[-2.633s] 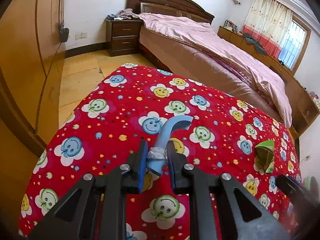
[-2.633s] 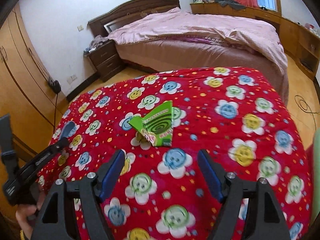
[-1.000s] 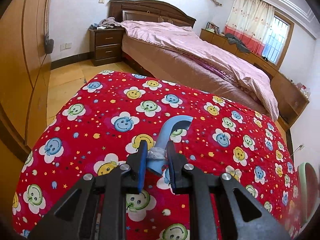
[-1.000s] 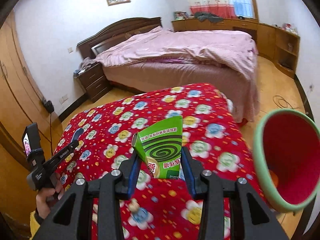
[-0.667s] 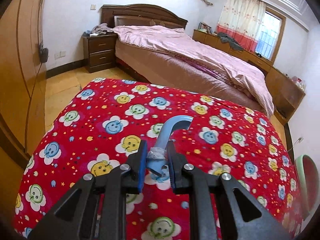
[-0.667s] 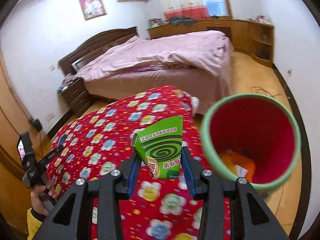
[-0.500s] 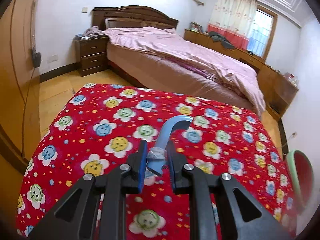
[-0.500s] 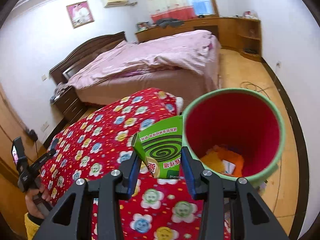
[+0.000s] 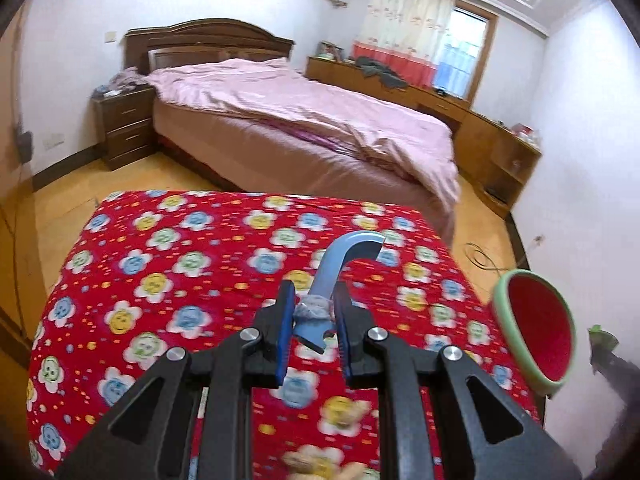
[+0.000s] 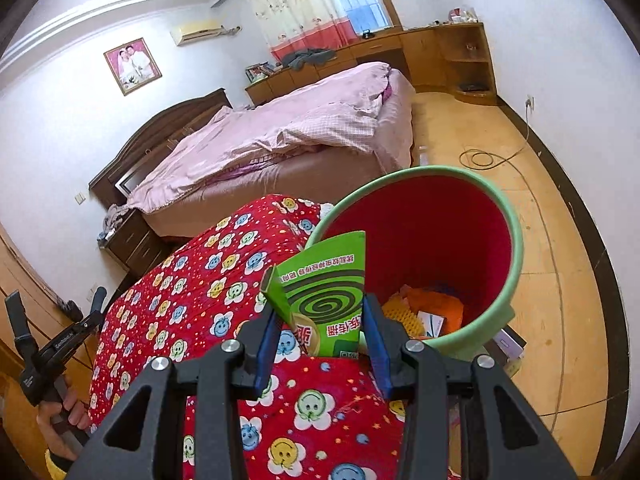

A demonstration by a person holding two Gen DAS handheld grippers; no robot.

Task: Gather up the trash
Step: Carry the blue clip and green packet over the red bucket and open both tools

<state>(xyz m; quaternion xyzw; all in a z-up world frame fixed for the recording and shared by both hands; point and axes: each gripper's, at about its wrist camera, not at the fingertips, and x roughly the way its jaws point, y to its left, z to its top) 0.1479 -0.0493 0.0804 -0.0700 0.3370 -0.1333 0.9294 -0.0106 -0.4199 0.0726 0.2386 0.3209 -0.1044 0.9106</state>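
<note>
My right gripper is shut on a green mosquito-coil box and holds it in the air at the near rim of a green bin with a red inside. The bin holds orange and white trash. My left gripper is shut on a curved blue plastic piece with a grey wad at its base, above the red smiley-flower cloth. The bin also shows in the left wrist view, at the right past the cloth's edge.
A bed with a pink cover stands beyond the cloth. A nightstand is at its left and wooden cabinets run along the far wall. A cable lies on the wood floor beside the bin.
Both grippers have swung right toward the bin. The green box has come up to the bin's rim. The bin has come further into the left wrist view. Both grips are unchanged.
</note>
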